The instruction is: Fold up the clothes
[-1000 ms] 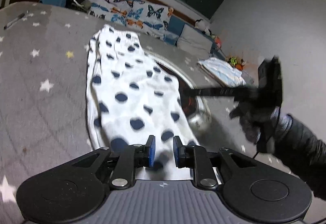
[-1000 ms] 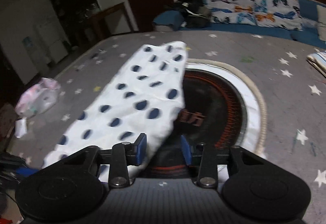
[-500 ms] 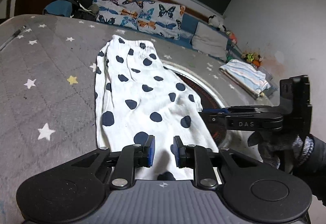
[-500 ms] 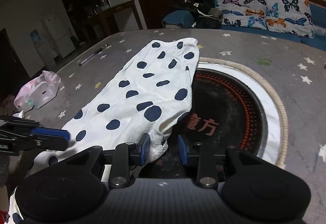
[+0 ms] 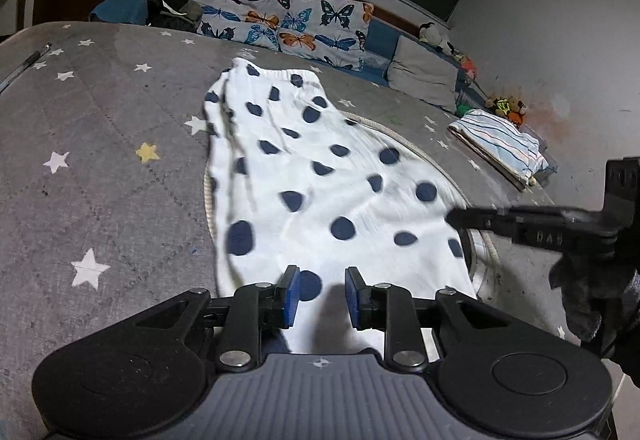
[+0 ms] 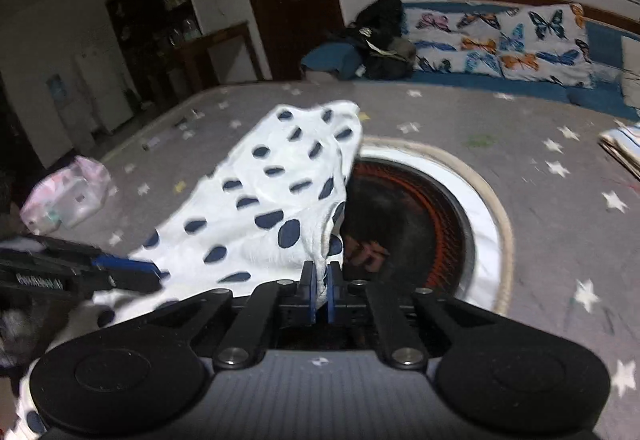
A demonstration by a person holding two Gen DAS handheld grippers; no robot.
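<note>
The folding looks barely begun — the spotted garment [image 5: 320,176] lies mostly flat on the grey star-patterned cover [image 5: 100,144], its near right edge pinched by the right gripper [image 6: 320,294], while the left gripper [image 5: 319,296] hovers spread over the near hem — every fold remains.

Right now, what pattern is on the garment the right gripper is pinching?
White garment with dark navy polka dots; clearest in the left wrist view.

Left wrist view low, close over polka-dot garment [image 5: 320,176], right wrist view likewise, both sharing starred mat [image 6: 560,200]
</note>
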